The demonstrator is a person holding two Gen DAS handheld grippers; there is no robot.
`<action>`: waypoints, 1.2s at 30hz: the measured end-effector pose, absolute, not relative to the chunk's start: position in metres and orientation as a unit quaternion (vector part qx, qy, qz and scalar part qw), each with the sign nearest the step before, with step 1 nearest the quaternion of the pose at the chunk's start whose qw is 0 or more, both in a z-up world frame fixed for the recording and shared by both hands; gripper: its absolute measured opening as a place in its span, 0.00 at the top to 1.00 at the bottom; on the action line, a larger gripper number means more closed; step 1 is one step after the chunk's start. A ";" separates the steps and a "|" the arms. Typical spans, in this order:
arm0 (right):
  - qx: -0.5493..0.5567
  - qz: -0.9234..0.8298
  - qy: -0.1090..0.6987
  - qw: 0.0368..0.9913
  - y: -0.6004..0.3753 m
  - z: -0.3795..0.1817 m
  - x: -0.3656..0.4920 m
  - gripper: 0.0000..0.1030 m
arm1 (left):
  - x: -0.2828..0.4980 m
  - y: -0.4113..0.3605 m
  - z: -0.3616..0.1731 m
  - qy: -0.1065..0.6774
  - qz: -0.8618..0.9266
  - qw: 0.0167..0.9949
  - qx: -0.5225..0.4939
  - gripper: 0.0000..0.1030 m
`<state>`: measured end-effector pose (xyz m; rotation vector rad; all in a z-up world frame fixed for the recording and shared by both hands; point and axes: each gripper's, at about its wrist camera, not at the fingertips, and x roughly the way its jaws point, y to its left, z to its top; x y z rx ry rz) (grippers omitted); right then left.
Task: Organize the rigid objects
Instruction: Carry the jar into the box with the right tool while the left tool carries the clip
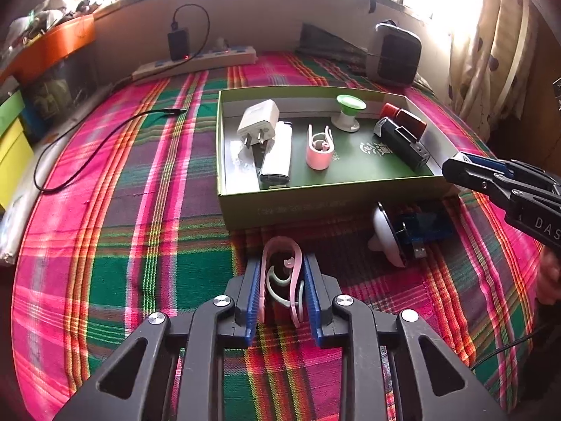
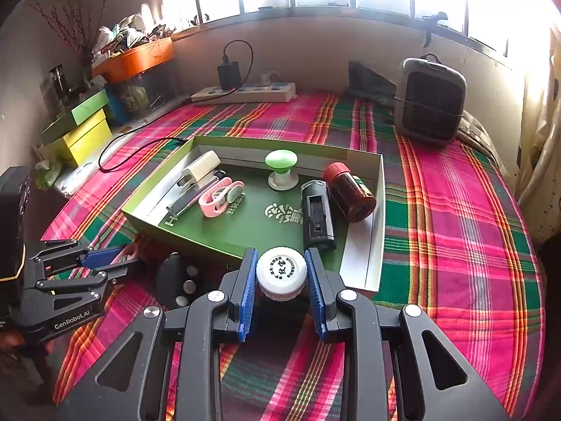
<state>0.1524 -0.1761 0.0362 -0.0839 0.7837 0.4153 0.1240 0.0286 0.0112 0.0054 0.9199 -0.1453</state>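
Observation:
My left gripper [image 1: 282, 263] is shut on a pink clip [image 1: 280, 273] with a pale inner hook, held low over the plaid cloth just in front of the green box [image 1: 298, 203]. My right gripper [image 2: 280, 256] is shut on a white-capped bottle [image 2: 280, 272] at the box's near edge [image 2: 196, 238]. Inside the box lie a white charger plug [image 1: 257, 119], a white lighter-shaped stick [image 1: 277, 154], another pink clip [image 1: 319, 147], a green-topped knob [image 1: 349, 112], a black device [image 1: 401, 140] and a red-capped brown bottle [image 2: 352, 193].
A white and black round gadget with a blue USB part [image 1: 396, 235] lies on the cloth before the box. A power strip [image 1: 196, 61], a black cable [image 1: 94, 151] and a grey heater [image 2: 429, 105] stand farther back. Coloured boxes [image 2: 84, 129] line the left side.

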 end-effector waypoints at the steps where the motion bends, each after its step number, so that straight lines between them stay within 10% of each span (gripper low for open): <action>1: -0.041 0.201 0.379 0.902 -0.176 0.036 0.153 0.72 | 0.124 0.029 0.011 0.443 -0.069 0.894 0.000 0.78; 36: -0.028 0.224 0.382 0.896 -0.157 0.043 0.183 0.72 | 0.164 0.023 0.057 0.404 -0.102 0.909 -0.005 0.78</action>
